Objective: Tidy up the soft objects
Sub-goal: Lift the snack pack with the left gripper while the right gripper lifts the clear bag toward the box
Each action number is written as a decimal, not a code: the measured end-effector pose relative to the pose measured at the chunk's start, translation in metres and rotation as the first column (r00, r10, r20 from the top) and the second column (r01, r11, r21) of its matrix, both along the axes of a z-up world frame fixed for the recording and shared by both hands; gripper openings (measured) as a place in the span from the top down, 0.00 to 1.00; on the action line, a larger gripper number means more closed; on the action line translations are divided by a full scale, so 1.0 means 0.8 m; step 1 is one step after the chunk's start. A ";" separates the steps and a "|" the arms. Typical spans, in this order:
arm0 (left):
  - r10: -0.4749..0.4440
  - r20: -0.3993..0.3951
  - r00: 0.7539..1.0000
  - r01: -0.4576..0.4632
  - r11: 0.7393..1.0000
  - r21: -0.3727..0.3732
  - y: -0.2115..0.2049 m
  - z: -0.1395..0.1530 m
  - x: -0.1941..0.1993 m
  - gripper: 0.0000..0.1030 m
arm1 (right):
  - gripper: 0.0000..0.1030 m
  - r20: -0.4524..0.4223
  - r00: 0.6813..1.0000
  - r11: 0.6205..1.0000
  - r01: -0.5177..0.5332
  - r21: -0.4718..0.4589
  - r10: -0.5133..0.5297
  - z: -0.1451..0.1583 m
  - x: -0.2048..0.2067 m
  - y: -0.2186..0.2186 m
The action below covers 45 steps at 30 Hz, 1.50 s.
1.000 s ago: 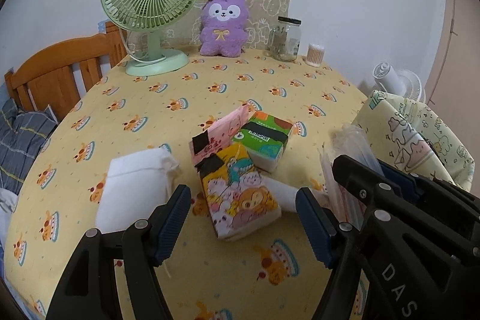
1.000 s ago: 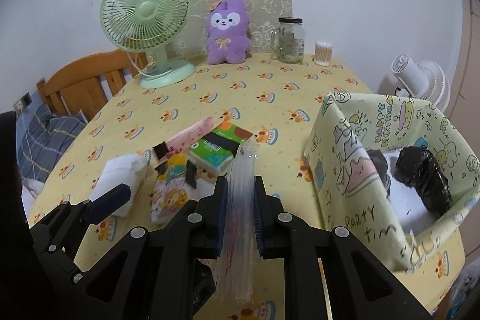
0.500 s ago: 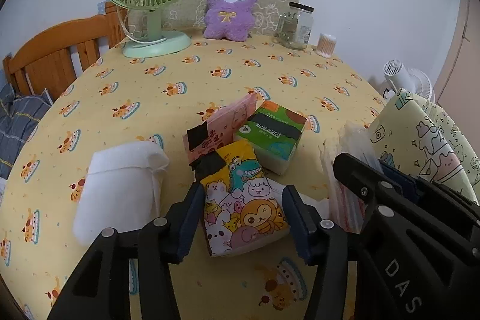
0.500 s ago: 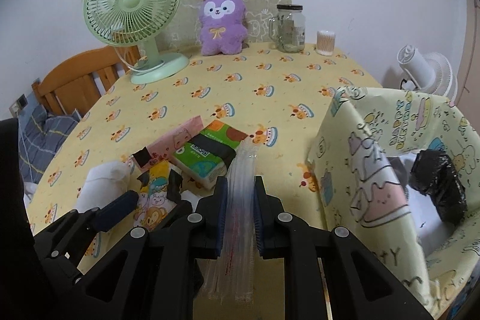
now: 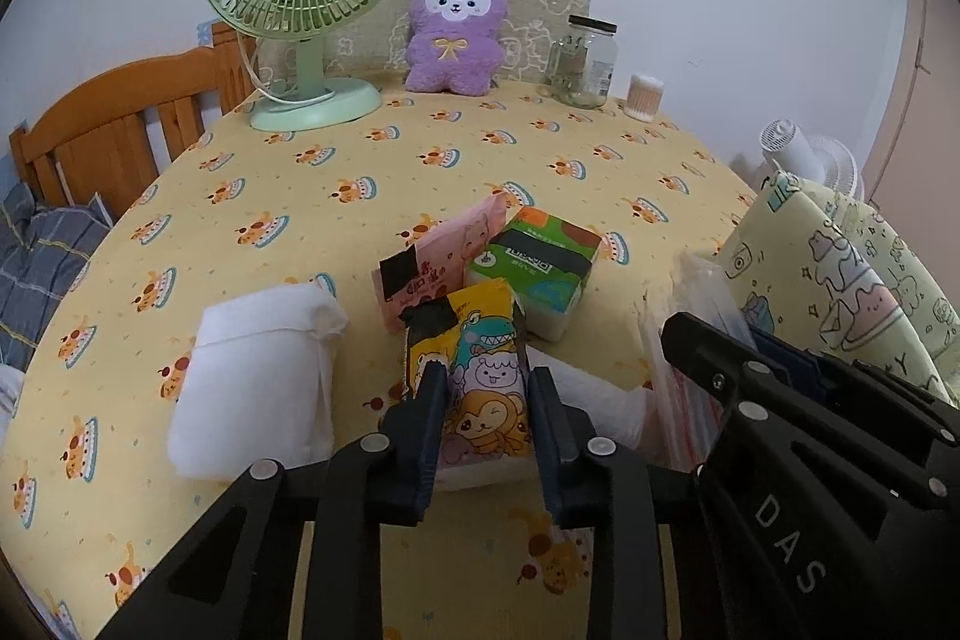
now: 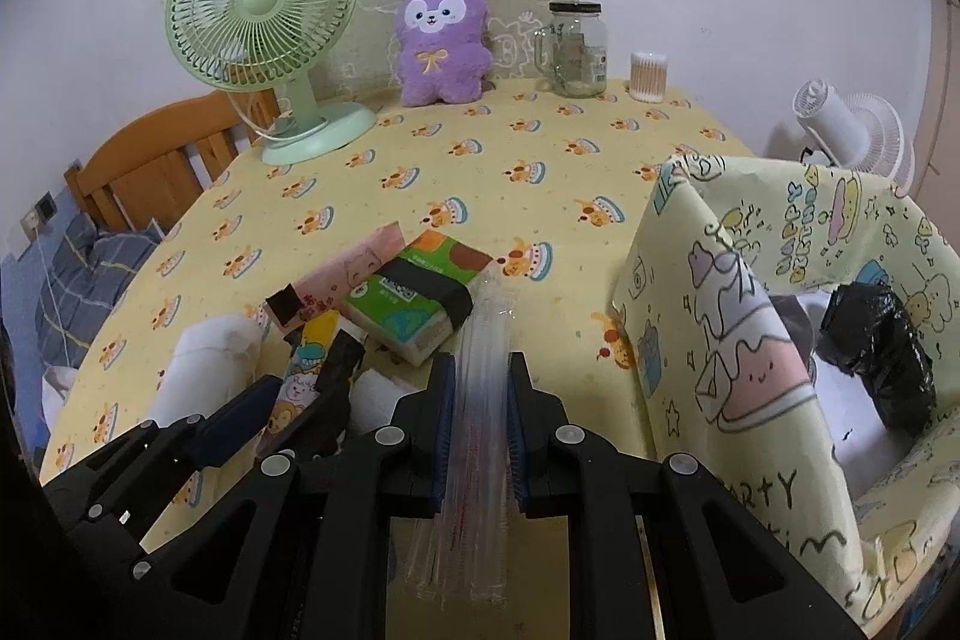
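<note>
The yellow cartoon tissue pack (image 5: 477, 370) is gripped between the fingers of the left gripper (image 5: 485, 400), which are closed against its two long sides, the near part of the pack lying between the pads and the far end with its black tape strip projecting ahead of the fingertips. The right gripper (image 6: 479, 388) is clenched on a stack of clear plastic bags (image 6: 477, 382), whose far edge extends ahead of the fingertips, above the green tissue pack (image 6: 414, 304). A slip could be expected if the yellow pack is lifted quickly, since its film wrapper looks slick and its filling would yield under the pads; it seems to rest partly on a white folded cloth (image 5: 594, 394) just to the right of the fingers, which might be dragged along. The pink tissue pack (image 5: 444, 256), touching the yellow pack's far end, could be nudged as well. The thin bags might sag or slide out of the right grip, being held only across a narrow band. The yellow pack looks plump and slightly creased, printed with a dinosaur, a sheep and a monkey. The patterned paper box (image 6: 720, 316) stands well to the right of the right fingers, already holding a black bundle (image 6: 876, 358). A white pouch (image 5: 252, 370) lies to the left of the left fingers.
</note>
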<state>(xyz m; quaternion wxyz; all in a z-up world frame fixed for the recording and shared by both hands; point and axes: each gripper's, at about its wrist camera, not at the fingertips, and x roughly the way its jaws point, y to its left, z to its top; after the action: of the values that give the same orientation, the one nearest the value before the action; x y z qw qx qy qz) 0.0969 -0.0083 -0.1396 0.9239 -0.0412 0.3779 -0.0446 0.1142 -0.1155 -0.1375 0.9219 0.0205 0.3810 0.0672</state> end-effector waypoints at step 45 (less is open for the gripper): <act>0.002 0.187 0.982 -0.010 0.999 0.042 -0.003 0.136 -0.056 0.79 | 0.82 0.182 0.983 1.000 -0.009 -0.021 0.013 0.134 -0.053 0.005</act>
<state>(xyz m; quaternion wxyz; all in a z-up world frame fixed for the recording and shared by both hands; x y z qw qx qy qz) 0.0521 -0.0109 -0.0305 0.9560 -0.0181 0.2903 -0.0374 0.0720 -0.1113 -0.0304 0.9527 0.0028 0.2958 0.0701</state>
